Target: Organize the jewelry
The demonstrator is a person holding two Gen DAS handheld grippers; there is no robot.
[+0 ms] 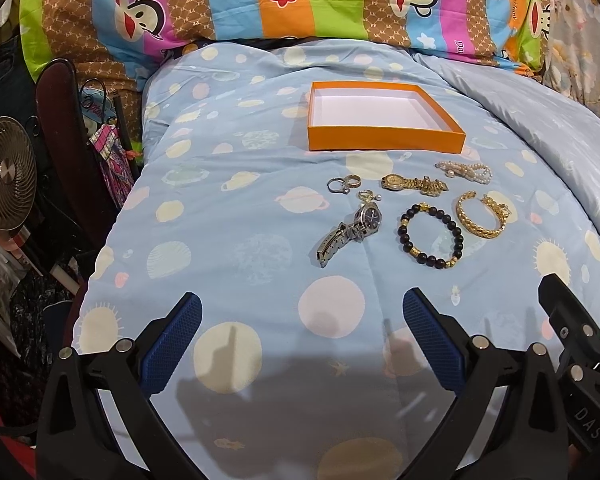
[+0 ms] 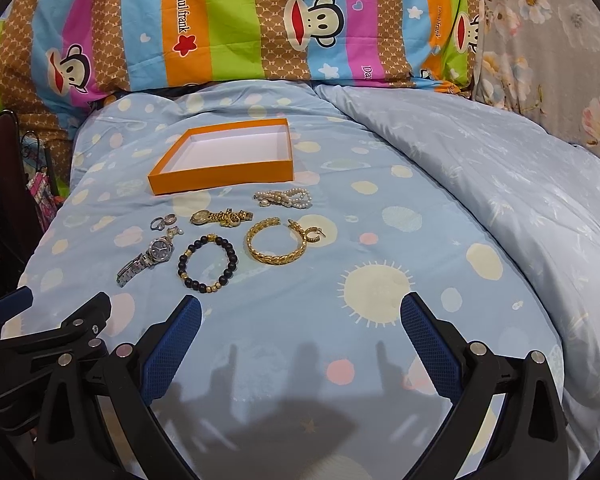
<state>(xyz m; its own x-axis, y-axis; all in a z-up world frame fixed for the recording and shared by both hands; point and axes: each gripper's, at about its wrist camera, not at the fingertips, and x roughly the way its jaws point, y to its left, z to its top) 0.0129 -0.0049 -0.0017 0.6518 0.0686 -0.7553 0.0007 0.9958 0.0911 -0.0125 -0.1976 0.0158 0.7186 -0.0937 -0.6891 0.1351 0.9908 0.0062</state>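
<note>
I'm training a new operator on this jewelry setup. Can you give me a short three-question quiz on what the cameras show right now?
1. True or false: the orange box already holds jewelry.
2. Which piece lies closest to the box's front wall? A) pearl bracelet B) black bead bracelet C) silver watch
3. Fill in: both the left tool and the right tool are ____ and hold nothing.

Key: 1. False, its white inside is bare. 2. A. 3. open.
</note>
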